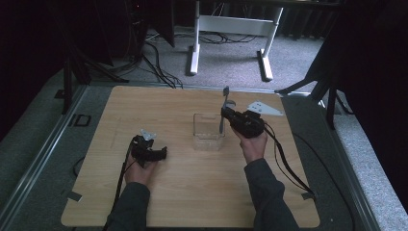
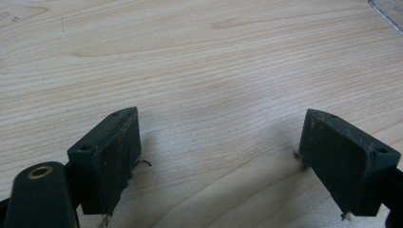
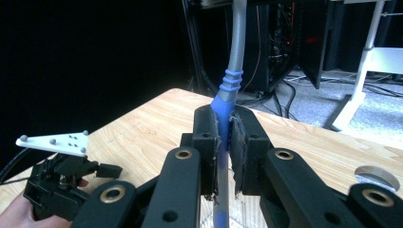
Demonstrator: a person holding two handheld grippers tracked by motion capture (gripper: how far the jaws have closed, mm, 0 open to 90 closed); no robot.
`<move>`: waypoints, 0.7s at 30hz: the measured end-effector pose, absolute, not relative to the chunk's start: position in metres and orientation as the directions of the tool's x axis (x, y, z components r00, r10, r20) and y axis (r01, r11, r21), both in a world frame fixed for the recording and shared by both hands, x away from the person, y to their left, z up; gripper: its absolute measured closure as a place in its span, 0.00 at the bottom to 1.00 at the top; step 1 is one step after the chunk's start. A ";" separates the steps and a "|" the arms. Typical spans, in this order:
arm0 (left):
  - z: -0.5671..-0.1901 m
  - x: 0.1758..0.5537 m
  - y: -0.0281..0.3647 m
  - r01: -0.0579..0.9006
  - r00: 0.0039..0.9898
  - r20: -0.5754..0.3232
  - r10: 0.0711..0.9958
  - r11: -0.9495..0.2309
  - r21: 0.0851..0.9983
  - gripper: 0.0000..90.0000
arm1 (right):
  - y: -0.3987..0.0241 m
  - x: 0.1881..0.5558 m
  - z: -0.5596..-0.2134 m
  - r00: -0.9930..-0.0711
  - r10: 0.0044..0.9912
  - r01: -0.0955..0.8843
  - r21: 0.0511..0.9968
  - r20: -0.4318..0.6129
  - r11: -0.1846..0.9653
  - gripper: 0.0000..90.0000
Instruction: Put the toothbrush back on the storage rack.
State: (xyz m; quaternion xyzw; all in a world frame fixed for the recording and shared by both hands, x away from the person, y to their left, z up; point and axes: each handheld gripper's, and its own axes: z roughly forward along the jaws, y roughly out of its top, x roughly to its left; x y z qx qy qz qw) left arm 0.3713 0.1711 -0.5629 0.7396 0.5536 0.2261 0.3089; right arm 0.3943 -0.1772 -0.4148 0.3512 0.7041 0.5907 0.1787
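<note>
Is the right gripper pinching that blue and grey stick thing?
Touching. In the right gripper view, the right gripper has both black fingers pressed against the blue and grey stick-shaped tool, with no gap on either side.

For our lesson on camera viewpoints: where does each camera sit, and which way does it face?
High view: above the person's side, looking forward and down on the table; both forearms, left gripper, right gripper.
Left gripper view: rides that gripper, facing bare wood; its open jaws.
Right gripper view: rides that gripper, looking across the table; jaws shut on a blue-grey tool.
Shared: the right gripper view and the high view both show the left gripper.
</note>
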 end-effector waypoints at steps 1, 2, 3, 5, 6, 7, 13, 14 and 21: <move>-0.563 0.371 0.171 0.679 0.285 -0.008 0.959 -0.196 0.707 0.16 | -0.177 0.395 -0.415 -0.688 0.707 0.283 0.958 0.166 0.051 0.90; -0.563 0.371 0.171 0.679 0.285 -0.008 0.959 -0.196 0.707 0.16 | -0.177 0.396 -0.415 -0.688 0.707 0.283 0.958 0.167 0.049 0.90; -0.563 0.371 0.171 0.679 0.285 -0.008 0.959 -0.196 0.707 0.16 | -0.177 0.396 -0.416 -0.686 0.707 0.286 0.957 0.171 0.046 0.90; -0.563 0.371 0.171 0.679 0.285 -0.008 0.959 -0.196 0.707 0.16 | -0.176 0.397 -0.416 -0.684 0.708 0.286 0.957 0.174 0.041 0.90; -0.563 0.371 0.171 0.679 0.285 -0.008 0.959 -0.196 0.708 0.16 | -0.176 0.398 -0.417 -0.685 0.707 0.287 0.957 0.178 0.038 0.90; -0.563 0.371 0.171 0.679 0.285 -0.008 0.959 -0.196 0.707 0.16 | -0.176 0.398 -0.417 -0.681 0.710 0.286 0.957 0.178 0.035 0.90; -0.563 0.371 0.171 0.679 0.285 -0.008 0.959 -0.196 0.708 0.16 | -0.175 0.401 -0.418 -0.677 0.709 0.292 0.956 0.197 0.013 0.90; -0.563 0.371 0.171 0.679 0.285 -0.008 0.959 -0.196 0.708 0.16 | -0.175 0.401 -0.418 -0.677 0.708 0.293 0.956 0.200 0.010 0.90; -0.563 0.371 0.171 0.679 0.285 -0.008 0.958 -0.196 0.707 0.16 | -0.174 0.403 -0.420 -0.672 0.707 0.300 0.954 0.218 -0.009 0.90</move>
